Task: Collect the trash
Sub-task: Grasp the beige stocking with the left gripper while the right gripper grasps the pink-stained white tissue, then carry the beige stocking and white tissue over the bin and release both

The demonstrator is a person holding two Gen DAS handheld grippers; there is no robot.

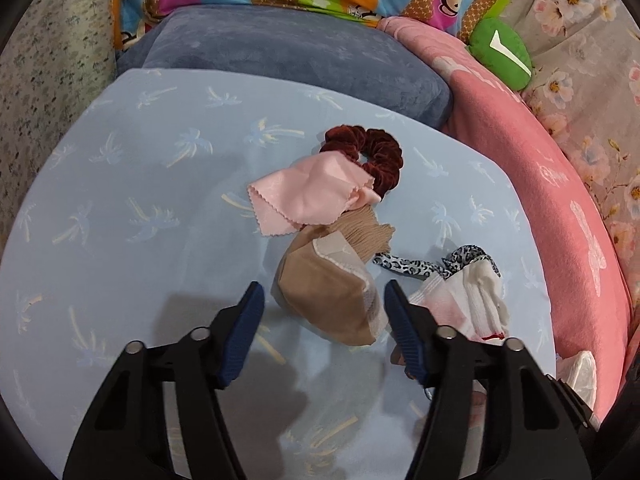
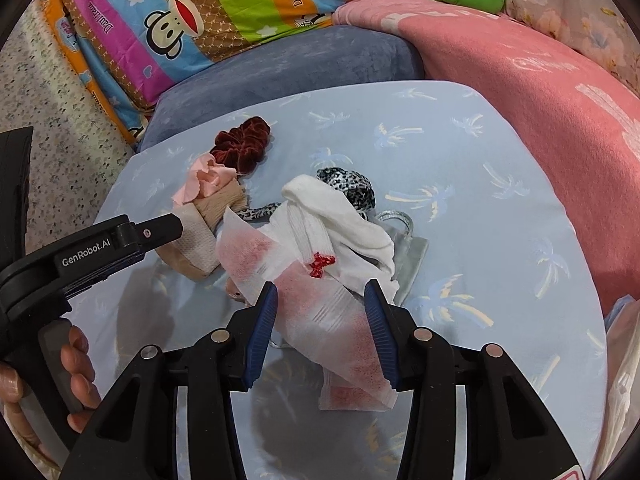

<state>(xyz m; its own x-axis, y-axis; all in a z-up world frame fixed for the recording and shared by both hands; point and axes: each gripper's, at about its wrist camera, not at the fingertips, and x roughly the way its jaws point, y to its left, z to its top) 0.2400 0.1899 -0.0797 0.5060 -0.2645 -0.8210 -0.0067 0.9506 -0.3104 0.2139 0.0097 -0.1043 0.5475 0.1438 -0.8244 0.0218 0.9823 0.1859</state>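
Left gripper (image 1: pixel 324 312) fingers spread astride tan folded sock (image 1: pixel 328 300), right gripper (image 2: pixel 320 320) fingers spread astride pink-stained white tissue (image 2: pixel 320 312) mid-bed, apparently poised to pinch both.

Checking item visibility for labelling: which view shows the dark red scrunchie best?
The left wrist view: the scrunchie shows its ring shape and centre hole, with only its lower left edge under the pink cloth. The right wrist view shows it smaller, farther off, bunched, hole hidden.
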